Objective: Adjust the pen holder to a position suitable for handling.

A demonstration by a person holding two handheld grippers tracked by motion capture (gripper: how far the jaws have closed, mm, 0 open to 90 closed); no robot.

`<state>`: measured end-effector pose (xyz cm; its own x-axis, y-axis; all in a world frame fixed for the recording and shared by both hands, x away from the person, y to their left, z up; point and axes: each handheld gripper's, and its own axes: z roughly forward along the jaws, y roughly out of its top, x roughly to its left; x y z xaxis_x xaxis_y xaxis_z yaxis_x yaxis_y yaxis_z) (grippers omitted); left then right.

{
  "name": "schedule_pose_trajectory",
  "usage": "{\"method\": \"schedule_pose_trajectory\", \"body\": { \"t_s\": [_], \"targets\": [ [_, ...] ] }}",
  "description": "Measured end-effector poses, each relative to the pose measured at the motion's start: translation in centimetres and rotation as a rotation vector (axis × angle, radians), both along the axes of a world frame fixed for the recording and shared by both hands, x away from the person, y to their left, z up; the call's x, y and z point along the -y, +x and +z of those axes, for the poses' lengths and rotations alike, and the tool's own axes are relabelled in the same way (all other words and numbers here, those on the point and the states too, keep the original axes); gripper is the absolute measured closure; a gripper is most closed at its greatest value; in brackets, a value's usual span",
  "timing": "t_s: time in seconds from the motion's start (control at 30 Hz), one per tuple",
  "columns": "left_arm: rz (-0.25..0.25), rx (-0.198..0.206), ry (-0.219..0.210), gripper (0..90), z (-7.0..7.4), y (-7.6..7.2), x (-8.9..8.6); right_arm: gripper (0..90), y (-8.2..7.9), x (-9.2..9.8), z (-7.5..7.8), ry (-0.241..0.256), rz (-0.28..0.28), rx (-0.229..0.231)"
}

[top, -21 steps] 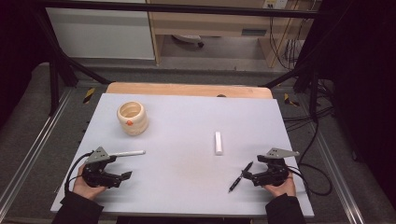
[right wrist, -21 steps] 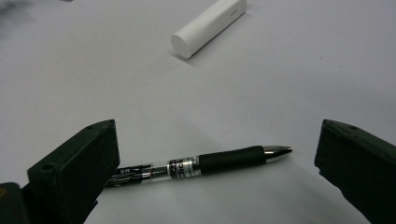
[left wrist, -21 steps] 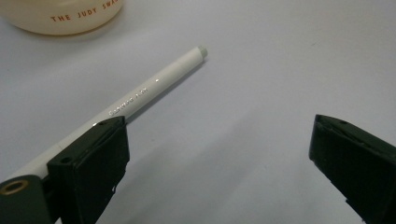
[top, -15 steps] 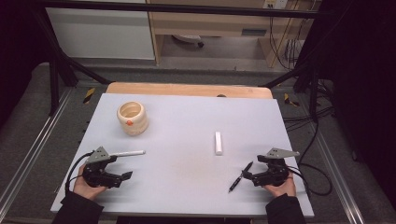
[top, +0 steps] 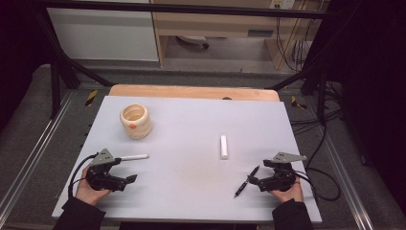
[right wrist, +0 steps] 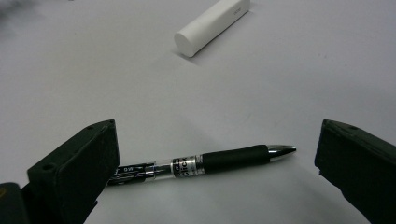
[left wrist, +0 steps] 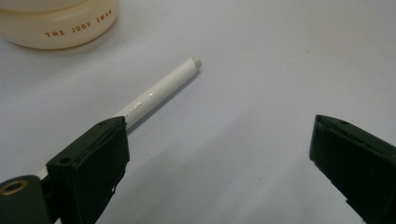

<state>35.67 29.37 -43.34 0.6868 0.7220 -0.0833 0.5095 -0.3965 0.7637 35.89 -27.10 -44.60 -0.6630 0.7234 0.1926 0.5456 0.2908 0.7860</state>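
A white pen [top: 134, 157] lies on the white table [top: 191, 124] at the front left. My left gripper [top: 125, 170] stands open beside it; in the left gripper view the white pen [left wrist: 159, 88] runs behind the left jaw, outside the gap of the gripper [left wrist: 219, 154]. At the front right a black pen [top: 246, 182] lies on the table. My right gripper [top: 257, 173] is open around it, and the black pen [right wrist: 205, 161] lies between the wide jaws of the gripper [right wrist: 217, 158], untouched.
A cream round cup [top: 136, 120] with an orange mark stands at the back left, and the cup [left wrist: 60, 23] is close ahead of the left gripper. A short white cylinder [top: 223, 146] lies right of centre, beyond the black pen; the cylinder [right wrist: 212, 25] is apart from it.
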Motion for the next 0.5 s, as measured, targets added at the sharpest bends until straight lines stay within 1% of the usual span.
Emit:
{"method": "schedule_pose_trajectory", "body": {
  "t_s": [0.2,0.37,0.5],
  "targets": [
    [0.002,0.005,0.009,5.0,0.4,0.3,0.3,0.6,0.0,-0.1,-0.1,-0.004,0.001,0.0],
    [0.005,0.008,0.001,5.0,0.9,0.4,0.5,0.6,0.1,0.0,-0.1,-0.009,0.003,0.002],
    [-0.01,0.006,0.006,5.0,1.3,0.6,0.8,0.6,0.0,-0.1,-0.1,-0.012,0.003,-0.004]
  ]
}}
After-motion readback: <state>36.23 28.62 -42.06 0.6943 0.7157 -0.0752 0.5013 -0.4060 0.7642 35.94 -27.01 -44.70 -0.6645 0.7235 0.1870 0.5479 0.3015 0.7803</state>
